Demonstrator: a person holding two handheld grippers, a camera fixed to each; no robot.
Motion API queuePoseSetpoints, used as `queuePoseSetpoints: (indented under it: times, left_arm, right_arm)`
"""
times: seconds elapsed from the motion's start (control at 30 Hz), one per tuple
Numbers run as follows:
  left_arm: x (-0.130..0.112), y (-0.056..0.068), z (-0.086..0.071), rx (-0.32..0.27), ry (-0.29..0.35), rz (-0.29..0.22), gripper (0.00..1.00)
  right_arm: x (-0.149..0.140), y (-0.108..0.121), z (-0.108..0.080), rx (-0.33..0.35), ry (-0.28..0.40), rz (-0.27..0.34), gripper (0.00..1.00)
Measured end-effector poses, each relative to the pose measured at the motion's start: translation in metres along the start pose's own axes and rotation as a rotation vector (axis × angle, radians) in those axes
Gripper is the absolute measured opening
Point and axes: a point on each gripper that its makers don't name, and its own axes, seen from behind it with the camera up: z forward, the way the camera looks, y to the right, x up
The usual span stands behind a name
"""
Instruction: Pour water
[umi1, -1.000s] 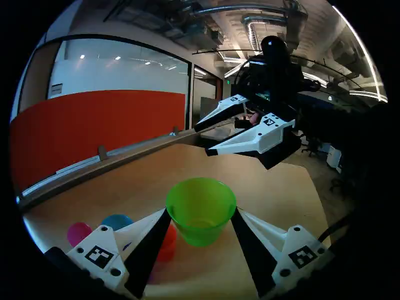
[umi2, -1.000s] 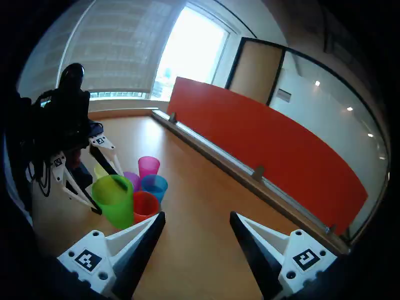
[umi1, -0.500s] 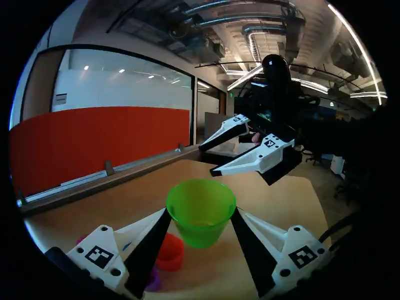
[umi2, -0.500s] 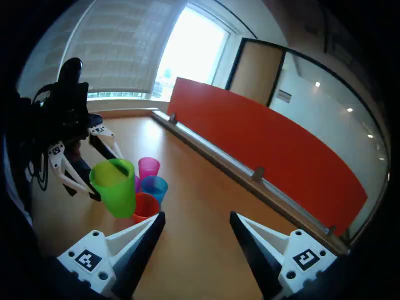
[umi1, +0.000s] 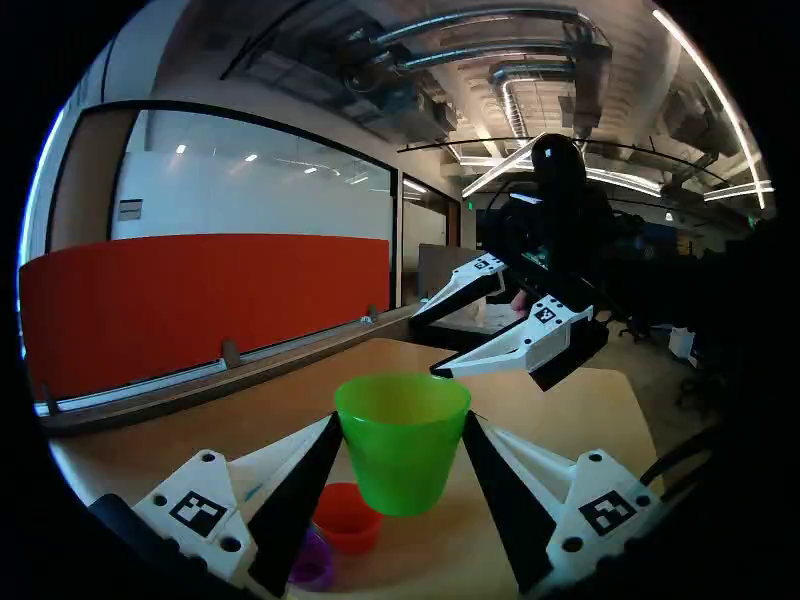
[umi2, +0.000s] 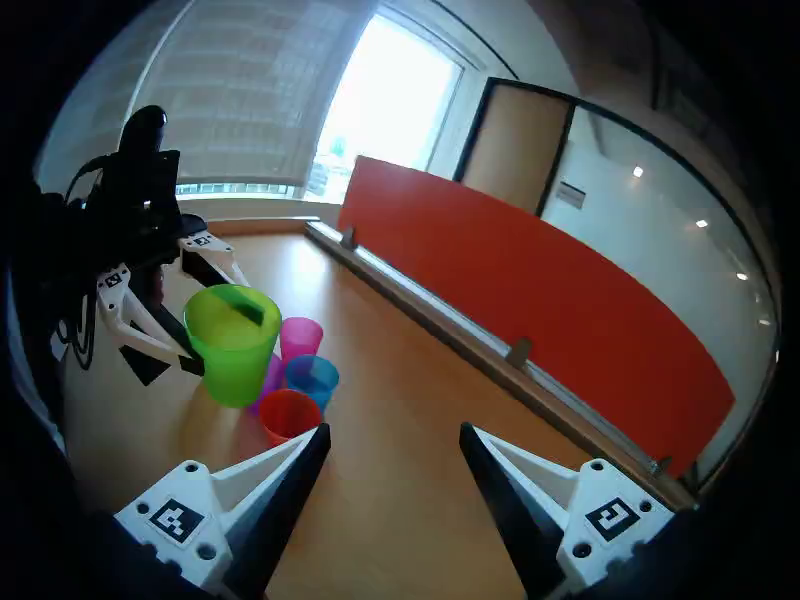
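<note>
Green cup (umi1: 402, 455) clamped between left gripper (umi1: 400, 422) fingers; right gripper (umi2: 393, 432) gapes empty.

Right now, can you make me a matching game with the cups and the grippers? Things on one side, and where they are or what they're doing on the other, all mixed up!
Things:
1. green cup
2. red cup
3. pink cup
4. right gripper

Places and states:
A. open, holding nothing
B. gripped in the left gripper
C. standing on the table, nearest the right gripper
D. standing just behind the blue cup

Pairs: 1-B, 2-C, 3-D, 4-A
</note>
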Motion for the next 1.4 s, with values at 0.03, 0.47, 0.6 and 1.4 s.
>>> queuePoseSetpoints:
  times: [0.03, 0.47, 0.6, 1.4]
  left_arm:
    - [0.0, 0.0, 0.0, -0.001, -0.001, -0.002, 0.86]
    - [0.002, 0.0, -0.009, -0.014, -0.018, 0.002, 0.86]
    - [0.002, -0.001, -0.013, -0.015, -0.026, 0.005, 0.86]
    - [0.001, -0.018, -0.035, 0.009, -0.068, 0.019, 0.85]
  right_arm:
    - [0.0, 0.0, 0.0, 0.0, 0.0, 0.0, 1.0]
    - [0.003, -0.003, 0.005, 0.006, 0.001, -0.004, 1.0]
    - [0.005, -0.003, 0.006, 0.009, 0.005, -0.005, 1.0]
    - [0.007, -0.004, 0.016, 0.025, 0.004, -0.009, 1.0]
